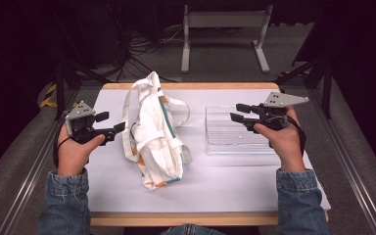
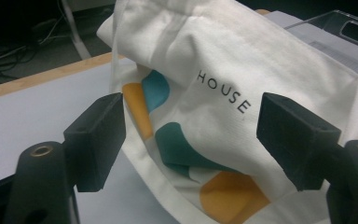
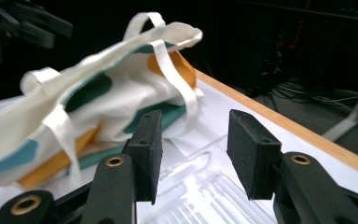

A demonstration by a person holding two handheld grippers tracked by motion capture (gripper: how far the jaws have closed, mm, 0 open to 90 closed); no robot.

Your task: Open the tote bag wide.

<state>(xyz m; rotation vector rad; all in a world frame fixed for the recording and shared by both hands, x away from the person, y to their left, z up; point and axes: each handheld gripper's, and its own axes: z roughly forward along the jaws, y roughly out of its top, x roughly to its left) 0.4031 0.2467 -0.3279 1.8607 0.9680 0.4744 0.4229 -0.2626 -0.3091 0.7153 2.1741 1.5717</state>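
A white cloth tote bag [image 1: 152, 134] with teal and orange shapes and long straps lies crumpled in the middle of the white table [image 1: 225, 181]. My left gripper [image 1: 111, 122] sits just left of the bag, level with its middle. In the left gripper view its jaws [image 2: 196, 135] stand wide apart, with the bag [image 2: 242, 60], printed "HOUSE", right ahead of them and neither pad pressing on it. My right gripper [image 1: 238, 112] hovers over the far part of a clear plastic tray [image 1: 215, 147]. Its jaws [image 3: 196, 154] are open with nothing between them, and the bag [image 3: 112, 93] lies beyond.
The clear tray [image 3: 200, 191] sits right of the bag, and its corner [image 2: 335, 32] shows behind the cloth. The table has a wooden rim [image 1: 186, 218]. A white metal stand [image 1: 225, 22] and cables [image 1: 137, 54] are on the floor behind. Denim sleeves [image 1: 298, 200] enter from below.
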